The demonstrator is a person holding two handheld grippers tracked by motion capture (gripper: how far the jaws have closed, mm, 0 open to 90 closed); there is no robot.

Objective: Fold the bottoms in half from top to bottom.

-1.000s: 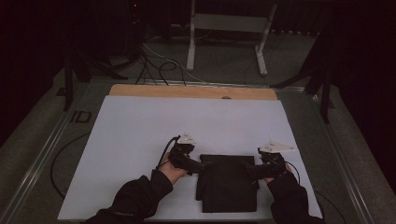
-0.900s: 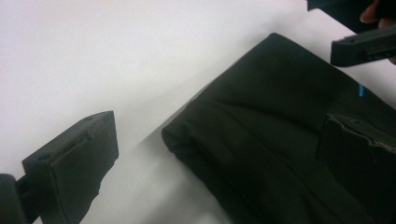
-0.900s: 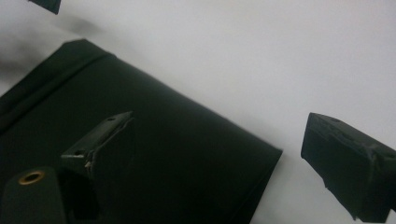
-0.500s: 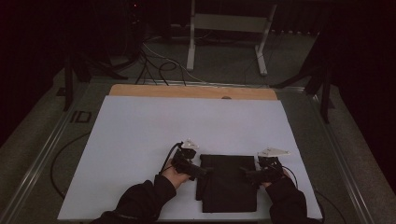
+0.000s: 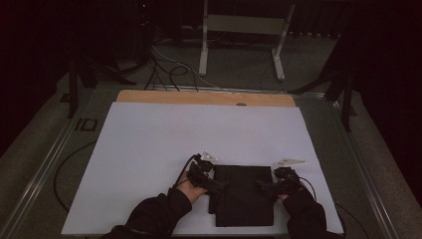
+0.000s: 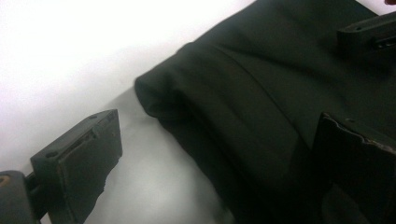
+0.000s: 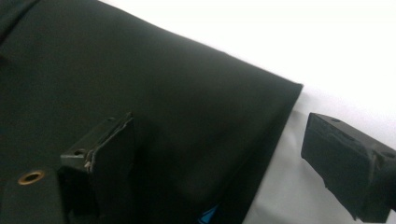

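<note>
We have a folded black garment [image 5: 245, 195] lying flat near our edge of the white counter [image 5: 164, 144], its long axis running from us toward the far side. Our left gripper [image 5: 219, 186] sits at the garment's left edge, about midway along it, and our right gripper [image 5: 262, 186] sits at the right edge, directly across; the cloth lies between the two, inward from each.

In the left gripper view, the jaws stand apart and straddle the rounded, folded edge of the black garment [image 6: 261, 107]: one jaw over bare counter, the other over the cloth. In the right gripper view, the jaws are likewise spread, one above the black garment [image 7: 140, 84] and the other past its crisp outer edge and near corner, over the counter. Neither grips anything yet.

We judge the next move turns on each gripper closing over its own side edge, so both are equally near. A small strip of dark cloth juts out at the lower left side. Nothing else lies on the counter to hinder us; cables [image 5: 171, 69] and a metal stand [image 5: 244, 35] sit well beyond its far end.
</note>
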